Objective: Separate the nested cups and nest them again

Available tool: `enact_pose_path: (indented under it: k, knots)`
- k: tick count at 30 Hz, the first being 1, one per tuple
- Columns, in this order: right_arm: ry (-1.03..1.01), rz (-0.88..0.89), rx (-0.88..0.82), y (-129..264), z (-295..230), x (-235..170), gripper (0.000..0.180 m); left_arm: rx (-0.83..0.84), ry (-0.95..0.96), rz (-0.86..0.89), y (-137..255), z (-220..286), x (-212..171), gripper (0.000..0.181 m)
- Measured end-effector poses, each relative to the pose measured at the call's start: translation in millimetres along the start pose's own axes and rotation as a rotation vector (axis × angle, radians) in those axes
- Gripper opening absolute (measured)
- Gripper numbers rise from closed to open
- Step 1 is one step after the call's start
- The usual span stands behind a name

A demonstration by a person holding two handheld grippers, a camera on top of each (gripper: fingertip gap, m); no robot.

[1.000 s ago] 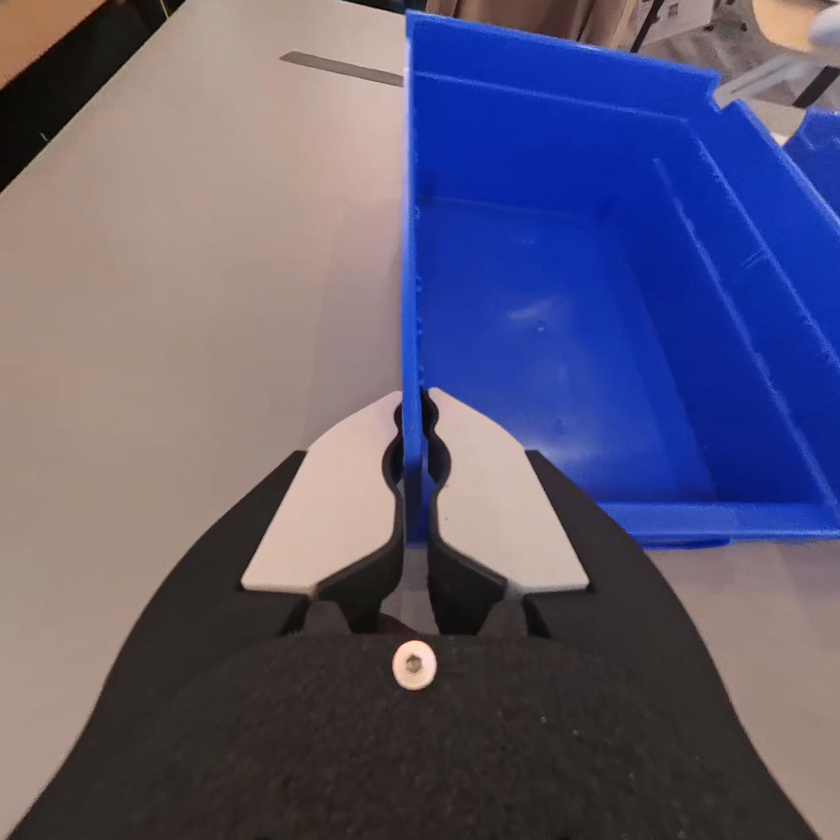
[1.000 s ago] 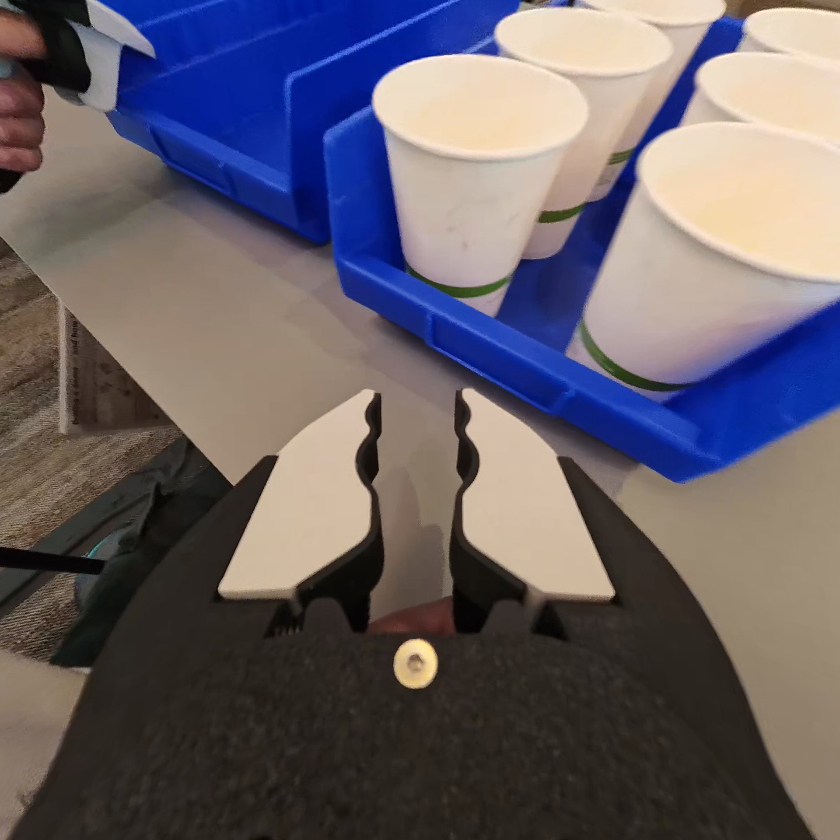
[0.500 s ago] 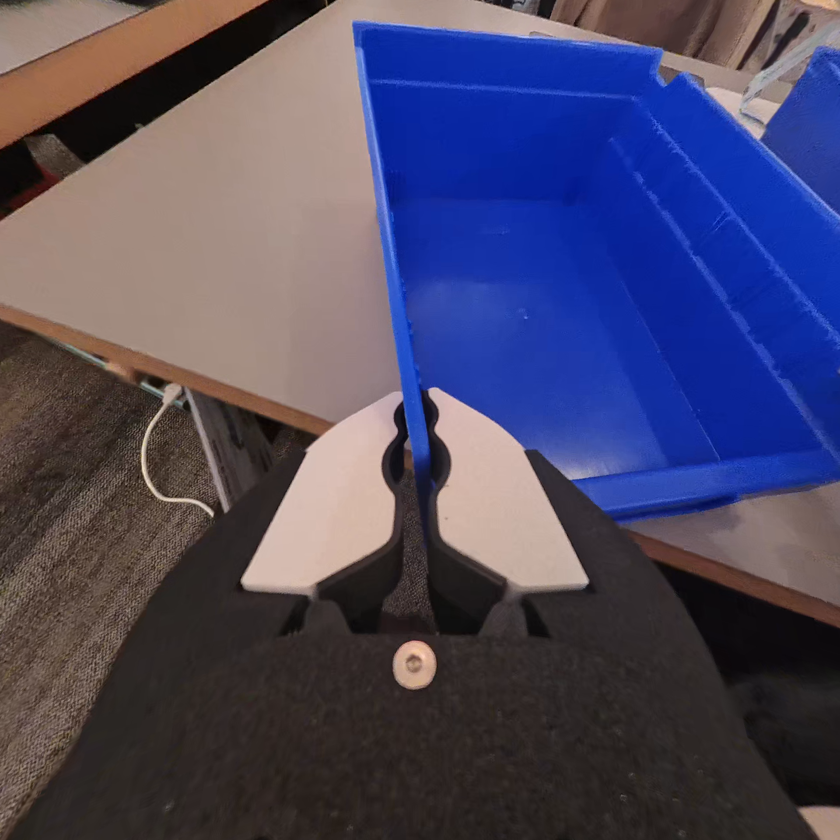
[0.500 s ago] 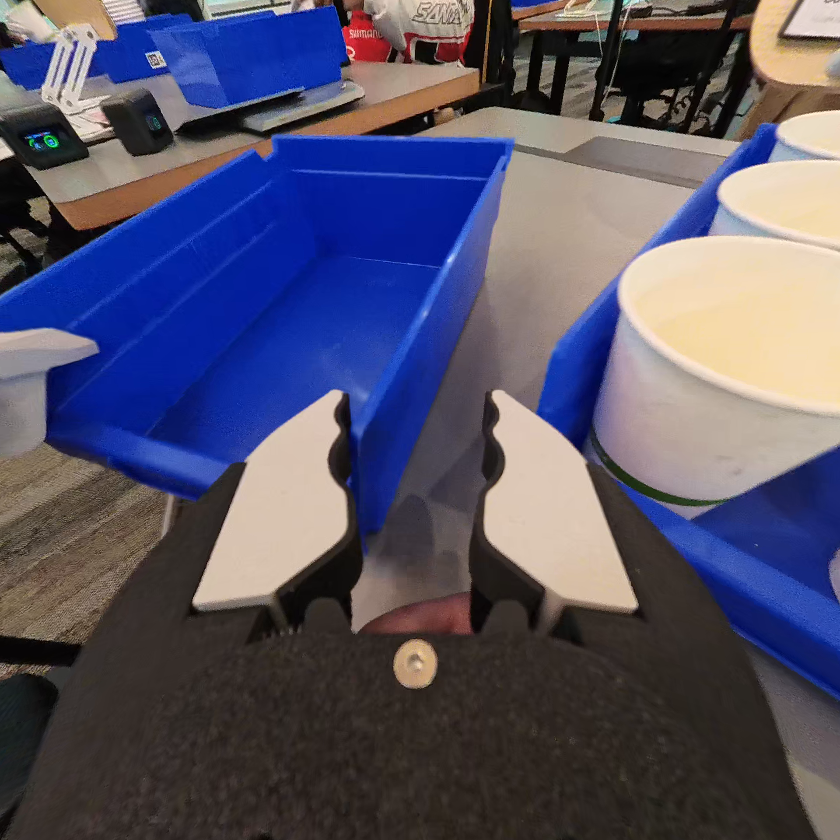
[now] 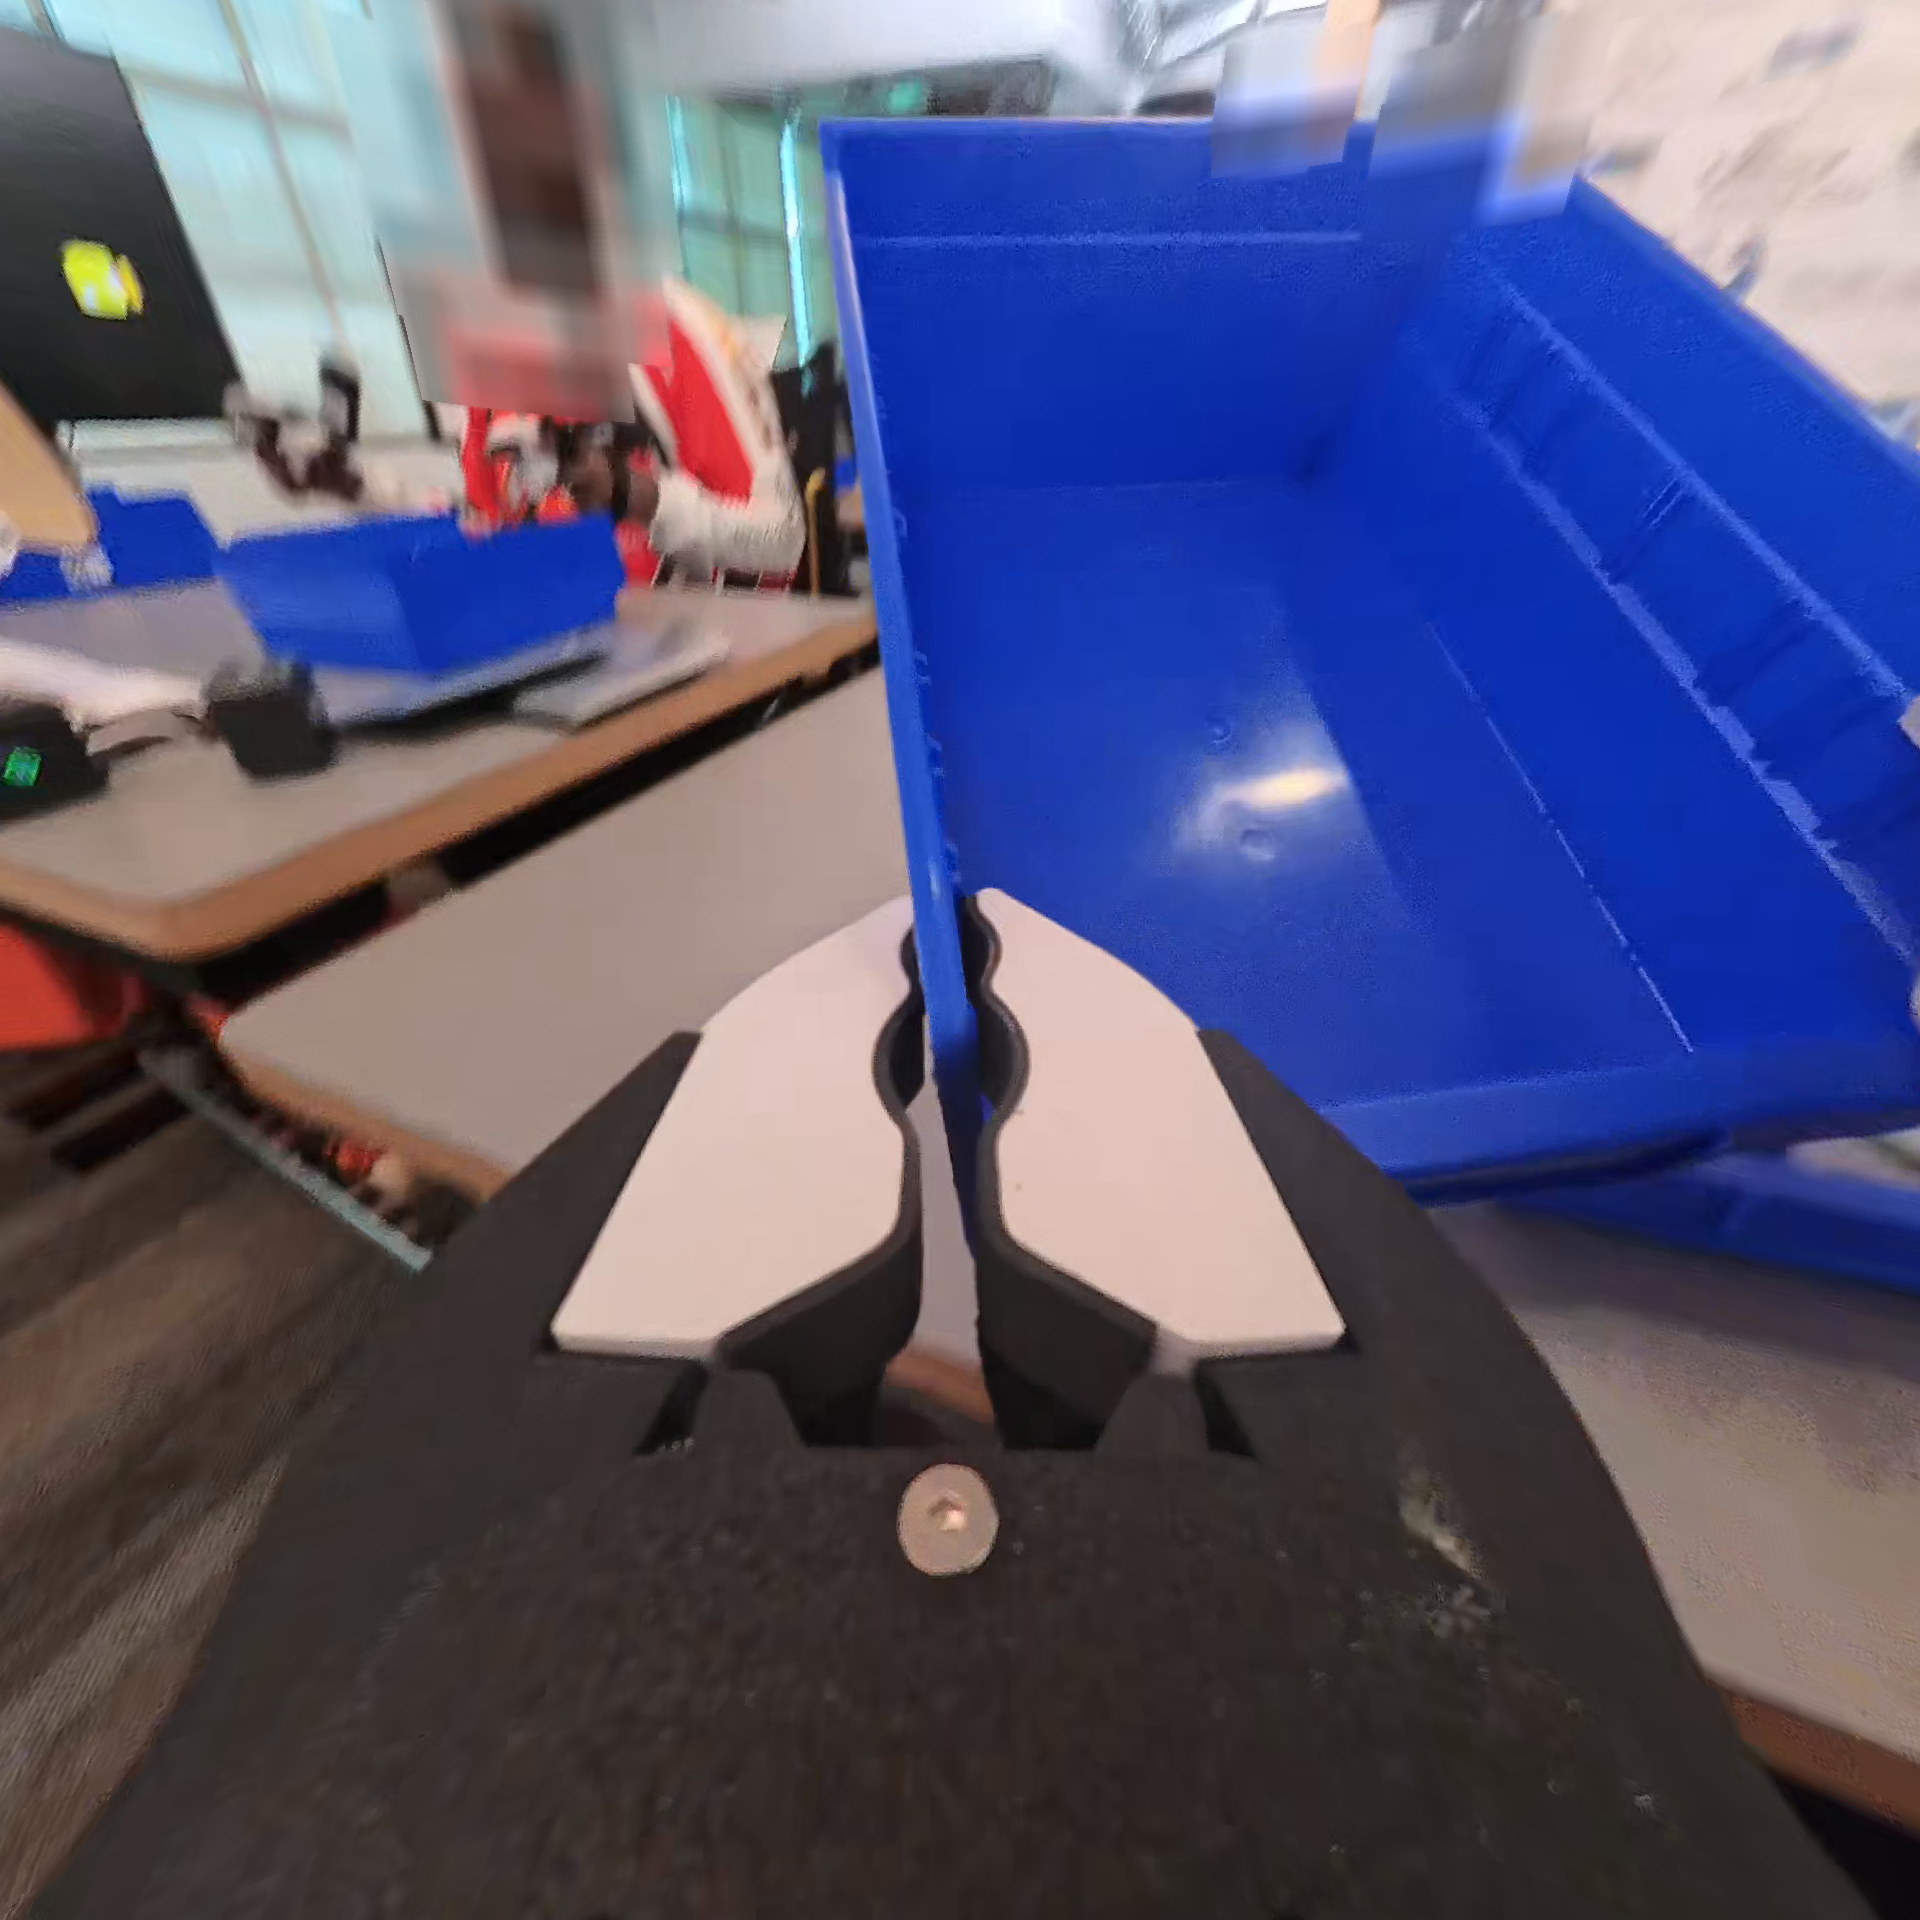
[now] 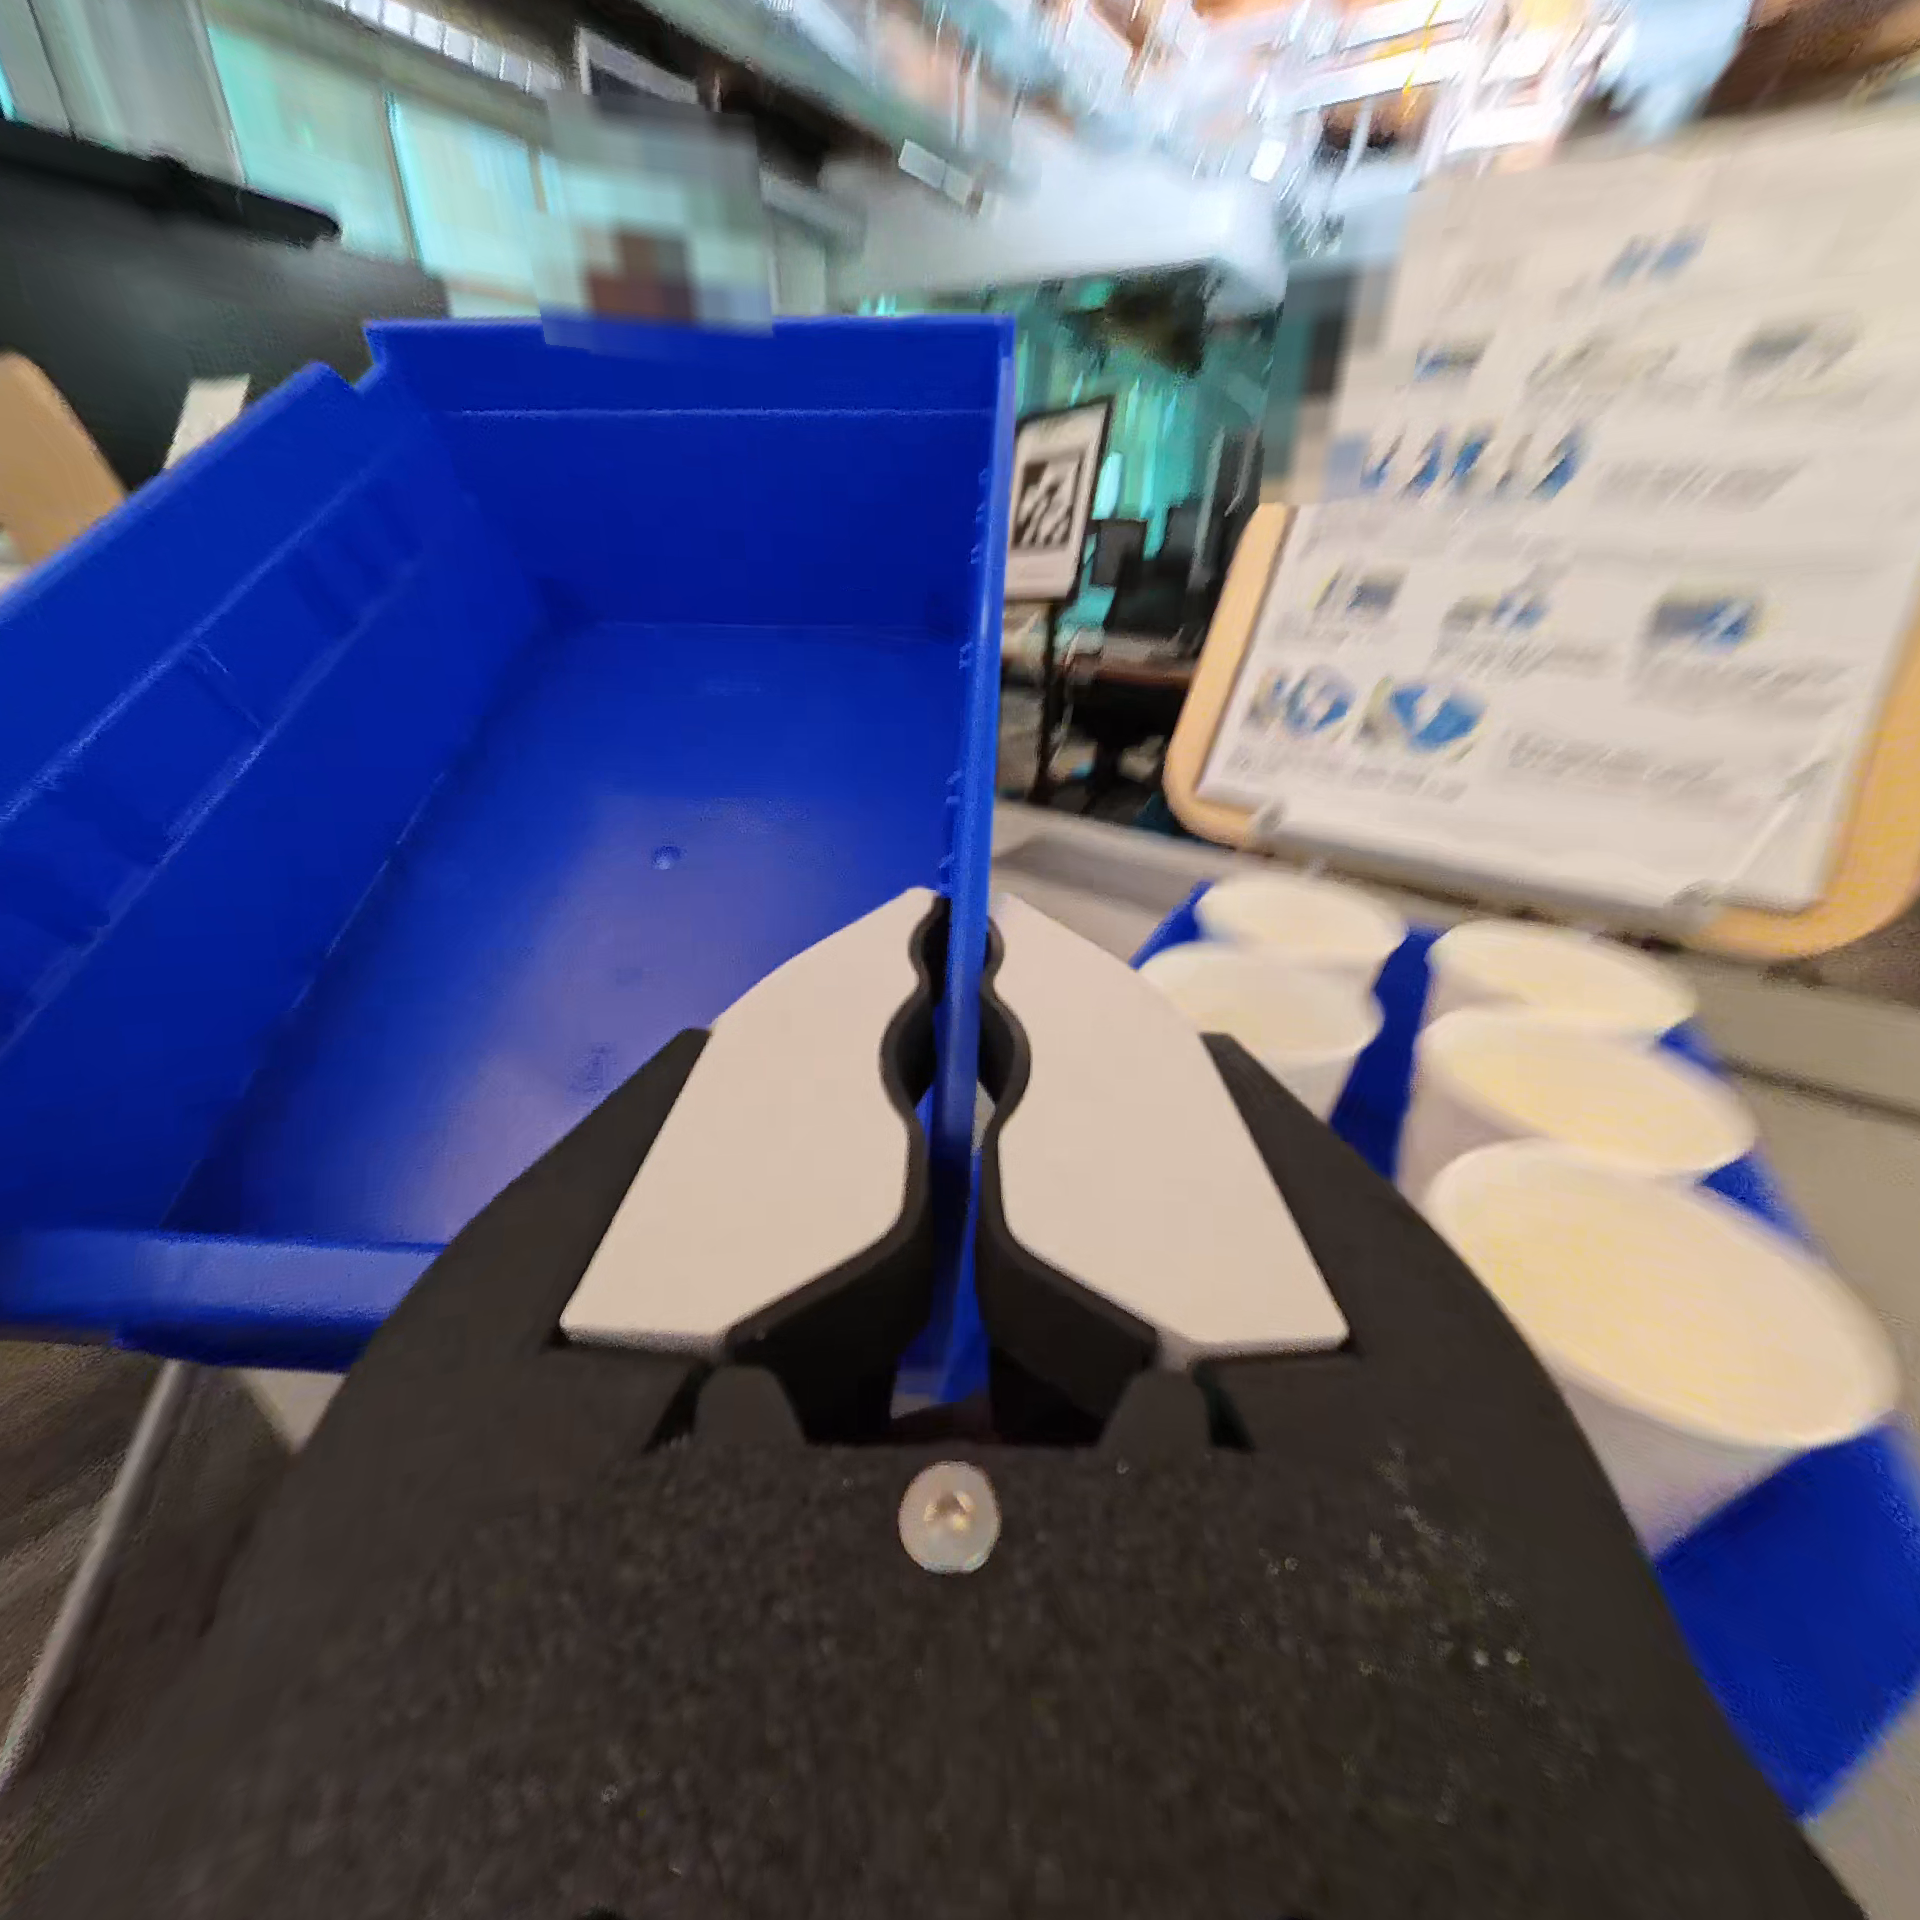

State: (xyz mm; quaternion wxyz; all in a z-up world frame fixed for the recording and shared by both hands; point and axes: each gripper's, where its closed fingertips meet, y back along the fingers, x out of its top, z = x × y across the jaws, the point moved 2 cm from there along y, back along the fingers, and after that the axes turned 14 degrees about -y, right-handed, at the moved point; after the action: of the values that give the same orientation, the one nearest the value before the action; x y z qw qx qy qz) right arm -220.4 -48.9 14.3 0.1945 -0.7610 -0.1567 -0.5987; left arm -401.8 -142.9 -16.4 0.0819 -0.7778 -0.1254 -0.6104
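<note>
Above the desk (image 5: 644, 935), I lift the empty blue bin (image 5: 1299, 727).
Each hand-held gripper, left (image 5: 948, 1023) and right (image 6: 961, 1023), pinches a side wall, likely clearing space; cups (image 6: 1579, 1081) sit in another bin.

Two grippers are showing — the left gripper (image 5: 948, 1003) and the right gripper (image 6: 961, 1013), one per wrist view, each clamping a side wall of the same empty blue bin (image 6: 582, 831). A second blue bin (image 6: 1371, 1049) is sitting to the right, holding the paper cups (image 6: 1579, 1081) — five white cups are showing in the right wrist view, two in one row and three in the other, though blur is making the far ones hard to separate. On a farther counter (image 5: 312, 831) in the left wrist view, another blue bin (image 5: 416, 603) is lying, blurred
</note>
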Motion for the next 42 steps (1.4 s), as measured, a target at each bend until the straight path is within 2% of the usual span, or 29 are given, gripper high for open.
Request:
enact_pose_path:
  k: [5,8,10,12,15,18,21,27,33,34,36,39,40,42]
  knots:
    - [0.080,0.223,-0.161,38,68,107,0.002,-0.166,-0.018,0.238,-16,64,107,0.003]
    - [0.102,0.269,-0.312,78,136,149,0.002,-0.329,-0.026,0.303,-23,138,155,0.004]
    - [0.124,0.254,-0.438,109,188,163,0.002,-0.445,-0.057,0.285,-26,201,172,0.004]
    - [0.110,0.216,-0.558,140,241,165,0.002,-0.557,-0.093,0.241,-27,269,175,0.004]
    - [0.079,0.139,-0.710,183,317,154,0.003,-0.732,-0.057,0.150,-20,368,158,0.004]
    - [0.052,0.028,-0.823,217,379,123,0.003,-0.846,-0.069,0.029,-7,448,120,0.004]
    - [-0.016,-0.088,-0.850,238,425,85,0.003,-0.916,-0.110,-0.082,6,497,80,0.005]
    - [-0.108,-0.195,-0.786,237,465,32,0.002,-0.913,-0.180,-0.173,11,526,35,0.007]
    - [-0.209,-0.224,-0.745,232,484,4,0.002,-0.921,-0.221,-0.167,11,532,24,0.014]
    - [-0.219,-0.218,-0.737,232,485,3,0.002,-0.928,-0.228,-0.165,12,532,24,0.016]
    - [-0.217,-0.215,-0.750,235,488,3,0.006,-0.940,-0.241,-0.170,15,527,22,0.040]
    - [-0.115,-0.200,-0.850,254,486,22,0.035,-0.979,-0.278,-0.151,30,493,19,0.052]
    - [-0.076,-0.175,-0.893,263,480,35,0.041,-0.998,-0.283,-0.141,37,475,19,0.053]
    - [-0.014,-0.077,-0.910,273,451,64,0.042,-1.038,-0.282,-0.117,53,429,19,0.054]
